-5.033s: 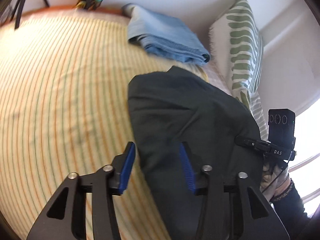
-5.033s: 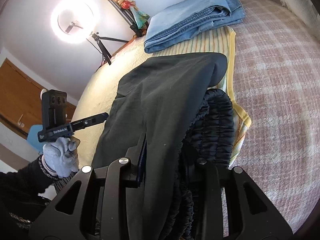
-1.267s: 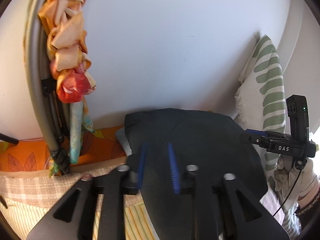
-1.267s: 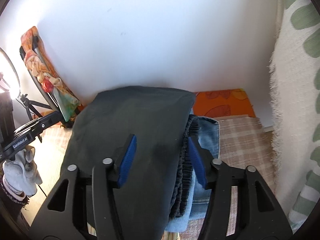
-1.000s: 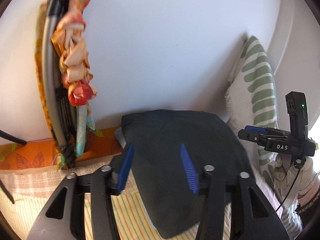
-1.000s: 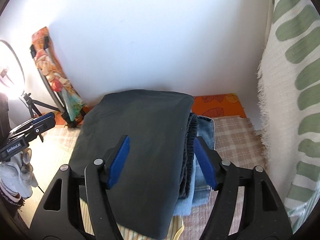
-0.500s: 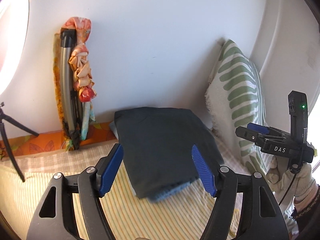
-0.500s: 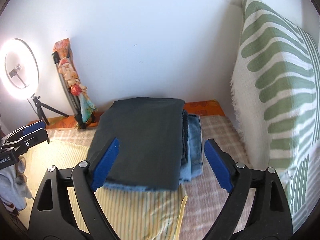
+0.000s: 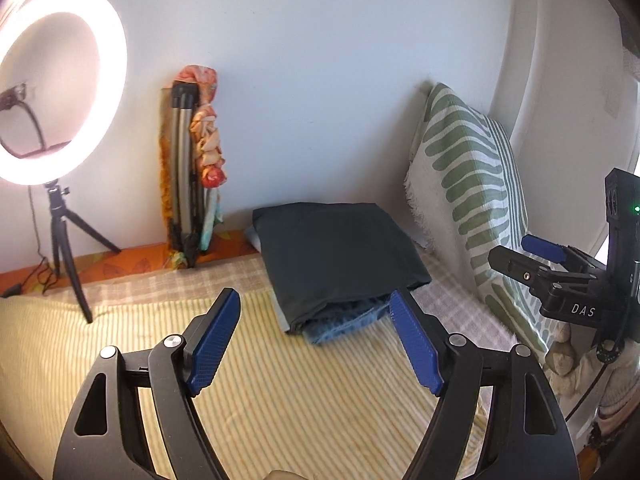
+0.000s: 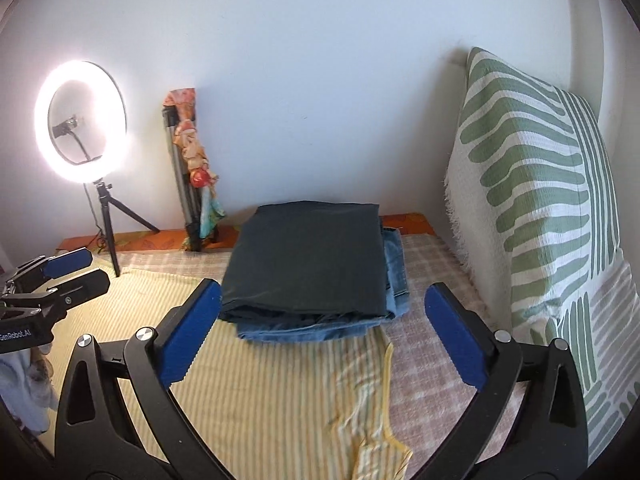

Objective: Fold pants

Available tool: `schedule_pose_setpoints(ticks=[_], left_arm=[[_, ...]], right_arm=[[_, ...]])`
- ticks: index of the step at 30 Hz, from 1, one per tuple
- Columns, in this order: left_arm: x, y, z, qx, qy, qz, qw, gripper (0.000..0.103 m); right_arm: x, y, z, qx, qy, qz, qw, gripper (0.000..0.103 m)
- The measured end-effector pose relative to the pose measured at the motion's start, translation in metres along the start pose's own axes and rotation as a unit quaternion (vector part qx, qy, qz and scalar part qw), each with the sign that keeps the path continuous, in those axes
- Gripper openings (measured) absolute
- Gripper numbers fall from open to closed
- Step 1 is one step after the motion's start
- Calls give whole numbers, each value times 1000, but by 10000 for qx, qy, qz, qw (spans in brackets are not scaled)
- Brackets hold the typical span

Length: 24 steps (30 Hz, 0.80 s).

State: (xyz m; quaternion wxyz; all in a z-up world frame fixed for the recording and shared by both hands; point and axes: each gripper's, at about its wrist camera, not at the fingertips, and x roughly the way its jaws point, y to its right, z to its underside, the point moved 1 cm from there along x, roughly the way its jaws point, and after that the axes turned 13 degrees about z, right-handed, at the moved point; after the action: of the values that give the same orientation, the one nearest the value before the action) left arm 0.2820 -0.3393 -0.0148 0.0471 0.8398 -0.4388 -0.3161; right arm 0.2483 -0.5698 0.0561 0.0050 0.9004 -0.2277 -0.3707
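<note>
Both grippers are off the dark pants now and pulled back from the stack; a second ago their pads flanked the fabric close up, and five seconds ago the right one was clamped on it mid-carry. Jaws on both have just been opening, nothing between them.

Left wrist view: left gripper [image 9: 314, 318] spread wide, empty, hanging over the striped yellow sheet [image 9: 280, 400] in front of the pants. Dark pants [image 9: 336, 252] lie folded flat on top of folded blue jeans [image 9: 344, 320], jeans edge poking out at the near side of the pants. Green-striped pillow [image 9: 468, 184] stands just right of the pants against the wall. Folded tripod wrapped in floral cloth [image 9: 196, 184] leans on the wall left of the pants; lit ring light [image 9: 56, 84] further left. Right gripper [image 9: 520, 256] sits right of the pants, in front of the pillow, held in a gloved hand [image 9: 580, 364].

Right wrist view: right gripper [image 10: 322, 300] spread to full width, empty, pads either side of the near edge of the pants [image 10: 308, 256] but clear of them. Jeans [image 10: 394, 272] show along the right and near edges under the pants. Pillow [image 10: 536, 208] right of the pants, ring light [image 10: 80, 120] far left, left gripper [image 10: 86, 268] low left of the pants, jaws apart.
</note>
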Motion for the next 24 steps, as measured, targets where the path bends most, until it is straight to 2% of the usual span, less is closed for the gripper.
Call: schedule_pose_setpoints(ticks=[7, 9, 13, 20, 24], left_arm=[[-45, 8, 28, 147, 54, -198, 9997, 78], [-56, 9, 33, 163, 146, -330, 9992, 82], [-73, 11, 40, 248, 298, -526, 9979, 84], [-89, 18, 49, 372, 269, -745, 9962, 87], [-94, 20, 54, 349, 225, -731, 9965, 88]], right_arm=[[-42, -19, 24, 69, 121, -21, 9999, 103], [-49, -22, 29, 98, 151, -54, 9998, 103], [-63, -27, 37, 68, 206, -83, 9997, 103], [-80, -33, 41, 43, 297, -146, 9994, 103], [-86, -35, 44, 52, 292, -190, 9994, 103]])
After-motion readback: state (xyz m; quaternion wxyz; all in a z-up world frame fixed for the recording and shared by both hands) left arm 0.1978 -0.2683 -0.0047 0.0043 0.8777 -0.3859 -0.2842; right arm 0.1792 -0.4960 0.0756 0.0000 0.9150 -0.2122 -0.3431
